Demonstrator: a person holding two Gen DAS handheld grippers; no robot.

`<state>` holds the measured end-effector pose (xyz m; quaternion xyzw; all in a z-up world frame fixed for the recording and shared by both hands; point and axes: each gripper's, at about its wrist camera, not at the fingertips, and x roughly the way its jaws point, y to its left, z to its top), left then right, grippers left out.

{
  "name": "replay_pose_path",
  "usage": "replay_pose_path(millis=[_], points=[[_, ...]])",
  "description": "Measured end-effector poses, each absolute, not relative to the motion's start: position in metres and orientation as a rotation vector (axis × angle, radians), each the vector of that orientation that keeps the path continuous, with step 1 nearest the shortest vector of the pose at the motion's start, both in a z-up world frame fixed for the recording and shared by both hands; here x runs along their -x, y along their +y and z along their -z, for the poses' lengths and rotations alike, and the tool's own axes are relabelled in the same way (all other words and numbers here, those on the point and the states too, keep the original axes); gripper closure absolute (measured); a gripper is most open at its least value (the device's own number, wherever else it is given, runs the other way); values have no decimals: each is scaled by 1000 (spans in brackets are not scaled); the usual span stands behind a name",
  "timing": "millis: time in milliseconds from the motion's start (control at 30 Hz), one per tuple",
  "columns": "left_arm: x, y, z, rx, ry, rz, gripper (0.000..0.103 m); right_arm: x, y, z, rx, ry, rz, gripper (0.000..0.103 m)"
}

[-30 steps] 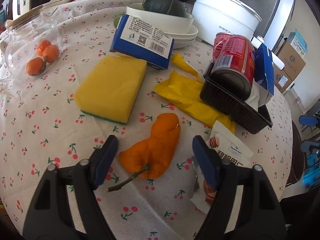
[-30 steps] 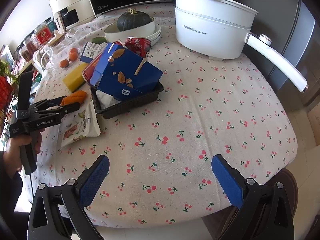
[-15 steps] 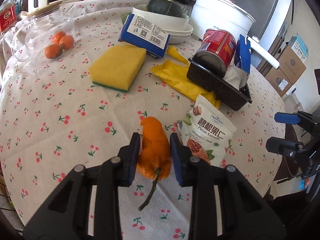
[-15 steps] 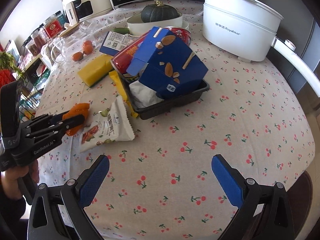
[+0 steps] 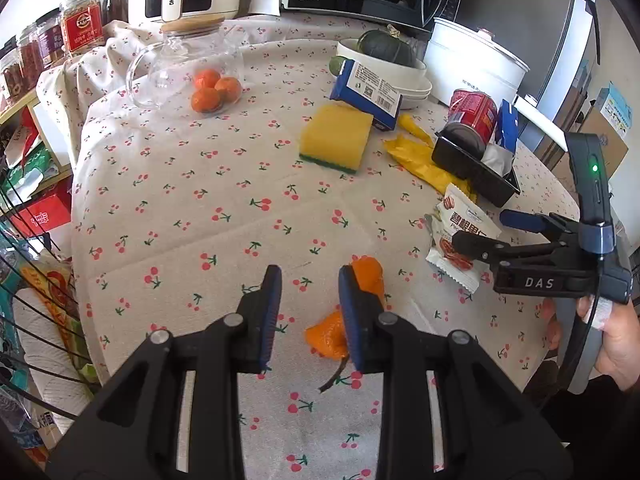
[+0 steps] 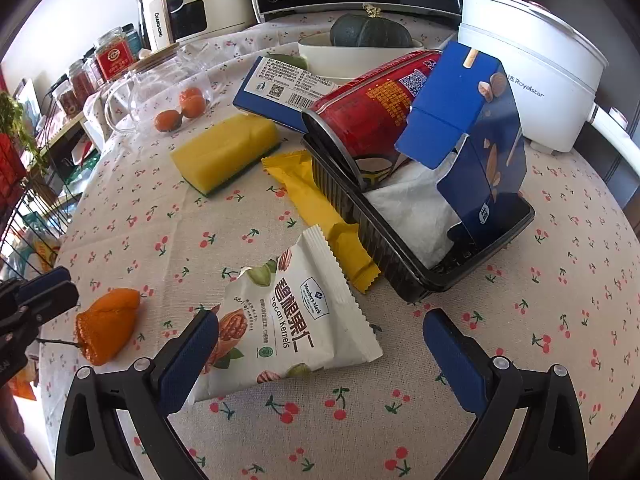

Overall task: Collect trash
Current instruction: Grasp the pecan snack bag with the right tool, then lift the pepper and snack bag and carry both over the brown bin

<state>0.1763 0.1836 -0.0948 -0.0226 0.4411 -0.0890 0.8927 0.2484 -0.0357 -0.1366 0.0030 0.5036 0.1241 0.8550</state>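
Note:
A wilted orange pepper (image 5: 366,276) lies on the cherry-print tablecloth, just right of my left gripper (image 5: 308,300), whose jaws are open and hold nothing; it also shows in the right wrist view (image 6: 106,324). A white pecan-kernel wrapper (image 6: 288,316) lies flat between the fingers of my open right gripper (image 6: 320,344). A black tray (image 6: 404,256) behind it holds a red can (image 6: 372,100), a blue carton (image 6: 476,136) and white paper. A yellow wrapper (image 6: 320,208) lies beside the tray.
A yellow sponge (image 6: 224,152), a blue box (image 6: 280,88), a bowl with a squash (image 6: 360,40), a white pot (image 6: 532,68) and a glass jug over oranges (image 5: 188,72) stand further back. The table edge and wire racks are at left.
My left gripper had shut on the orange pepper; now it is open and the pepper lies beside its right finger. My right gripper moved in over the pecan wrapper.

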Motion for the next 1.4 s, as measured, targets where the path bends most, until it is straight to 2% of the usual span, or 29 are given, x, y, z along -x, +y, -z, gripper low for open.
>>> replay_pose_path(millis=[100,133,200,233,267,300,333,400,467,567,767,833,1200,1267,1333,1400], points=[[-175,183,100,32,935,197,72,-246,-31,148,-10,1059,-251,1],[-173,182,102,19,942,205,72,-243,-29,147,-2,1036,-246,5],[-170,180,104,9,945,229,72,-240,-28,145,-2,1023,-259,15],[-169,179,104,10,947,241,70,-239,-27,143,2,1020,-271,28],[-168,179,104,12,951,249,68,-238,-26,141,14,1018,-278,34],[-168,180,104,20,956,254,60,-237,-27,140,25,1018,-280,36],[-168,181,104,31,962,253,49,-237,-29,139,24,1022,-288,44],[-170,184,105,54,976,243,39,-236,-35,138,3,1036,-298,53],[-171,185,108,73,995,240,39,-236,-44,136,-31,1050,-311,63],[-173,186,112,89,1014,235,39,-236,-50,131,-78,1066,-340,70],[-173,180,111,116,1039,281,37,-228,-51,115,-75,1050,-389,78],[-172,174,111,108,1046,307,34,-226,-50,111,-65,1046,-402,79],[-169,136,125,-6,1110,406,34,-217,-65,95,-78,1036,-432,84],[-170,134,125,-4,1107,412,44,-215,-70,92,-82,1033,-433,85],[-171,136,125,10,1111,423,63,-214,-74,90,-87,1032,-433,86],[-172,138,125,26,1114,422,66,-211,-80,87,-90,1030,-432,86]])
